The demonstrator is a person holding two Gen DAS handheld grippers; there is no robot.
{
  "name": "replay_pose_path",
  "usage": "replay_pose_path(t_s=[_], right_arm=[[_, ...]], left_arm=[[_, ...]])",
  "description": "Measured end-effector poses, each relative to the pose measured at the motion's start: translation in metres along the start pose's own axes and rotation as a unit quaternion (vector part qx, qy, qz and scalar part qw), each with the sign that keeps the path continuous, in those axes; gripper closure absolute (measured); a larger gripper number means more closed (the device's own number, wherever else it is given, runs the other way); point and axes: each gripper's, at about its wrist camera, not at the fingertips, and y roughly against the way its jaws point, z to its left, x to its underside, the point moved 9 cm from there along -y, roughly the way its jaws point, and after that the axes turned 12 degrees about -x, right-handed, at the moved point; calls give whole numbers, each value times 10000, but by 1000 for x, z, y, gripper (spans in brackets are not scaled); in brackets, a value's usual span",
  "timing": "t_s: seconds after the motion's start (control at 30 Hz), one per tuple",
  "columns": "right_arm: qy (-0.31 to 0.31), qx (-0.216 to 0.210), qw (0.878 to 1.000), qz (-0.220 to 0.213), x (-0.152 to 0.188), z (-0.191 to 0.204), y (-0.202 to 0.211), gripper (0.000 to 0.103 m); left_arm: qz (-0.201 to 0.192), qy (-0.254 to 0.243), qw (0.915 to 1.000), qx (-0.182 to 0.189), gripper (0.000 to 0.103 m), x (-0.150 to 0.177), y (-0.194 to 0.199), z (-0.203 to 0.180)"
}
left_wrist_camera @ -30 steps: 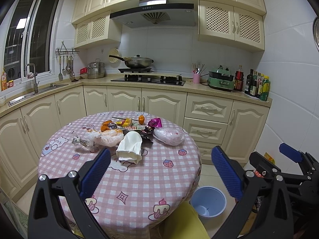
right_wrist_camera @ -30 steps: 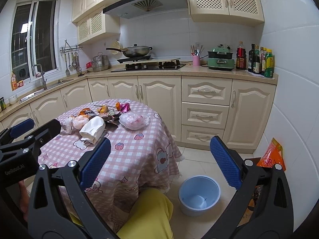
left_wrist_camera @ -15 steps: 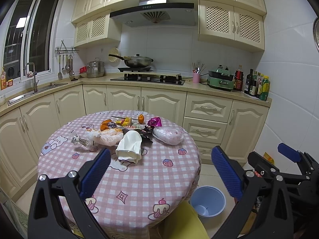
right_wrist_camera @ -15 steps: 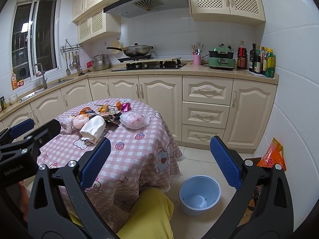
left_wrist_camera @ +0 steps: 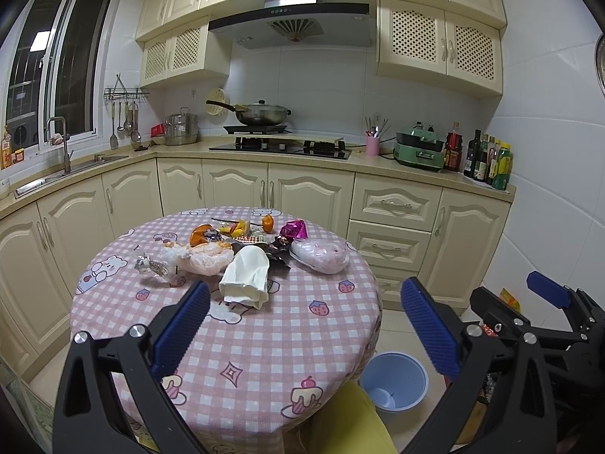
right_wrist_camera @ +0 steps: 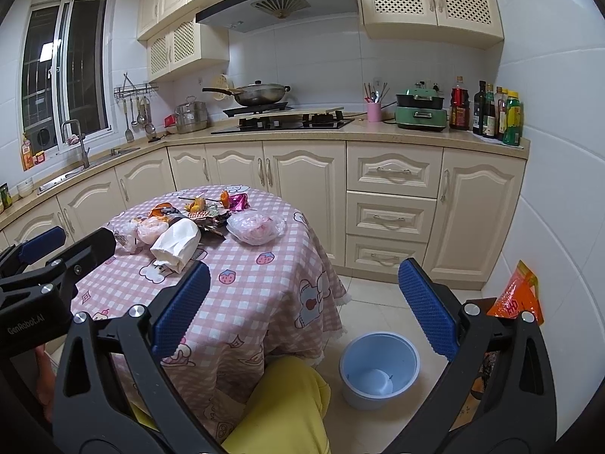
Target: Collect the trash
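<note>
**Both grippers poised, nothing picked up yet**

From the left wrist camera, almost nothing has shifted over the last second: the left gripper [left_wrist_camera: 302, 325] still hangs above the near edge of the round table [left_wrist_camera: 264, 340], jaws spread wide and empty. I take that to mean the collecting has not really begun. The trash pile [left_wrist_camera: 242, 253] sits toward the far half of the table: a white crumpled bag [left_wrist_camera: 245, 276] nearest, a clear bag with pink contents [left_wrist_camera: 319, 259] to its right, orange peel [left_wrist_camera: 198, 233] and a magenta foil wrapper [left_wrist_camera: 293, 230] behind. The right gripper [left_wrist_camera: 548, 295] shows at the right edge, off the table. The blue bin [left_wrist_camera: 393, 378] stands on the floor beside the table, looking almost empty.

From the right wrist camera, the view has crept only slightly; the right gripper [right_wrist_camera: 302, 302] is likewise spread apart, holding nothing, aimed at the table's right side and the floor. The bin [right_wrist_camera: 380, 367] lies just below it, well placed for drops. A yellow-clad knee [right_wrist_camera: 287, 397] sits between table and bin and could crowd a low carry. The tablecloth's hanging edge [right_wrist_camera: 317, 295] drapes close to the bin too.
</note>
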Motion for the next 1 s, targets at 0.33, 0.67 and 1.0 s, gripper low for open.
replay_pose_path(t_s=[0.33,0.67,1.0], right_arm=[[-8,-3,10000,45,0,1,-4,5],[-23,-66,9997,221,2,10,-18,5],[-51,-269,9984,498,5,28,-48,5]], left_arm=[[84,40,10000,-7,4,1,-7,3],[252,159,9995,-60,4,5,-19,17],[465,341,9980,-251,4,10,-39,44]])
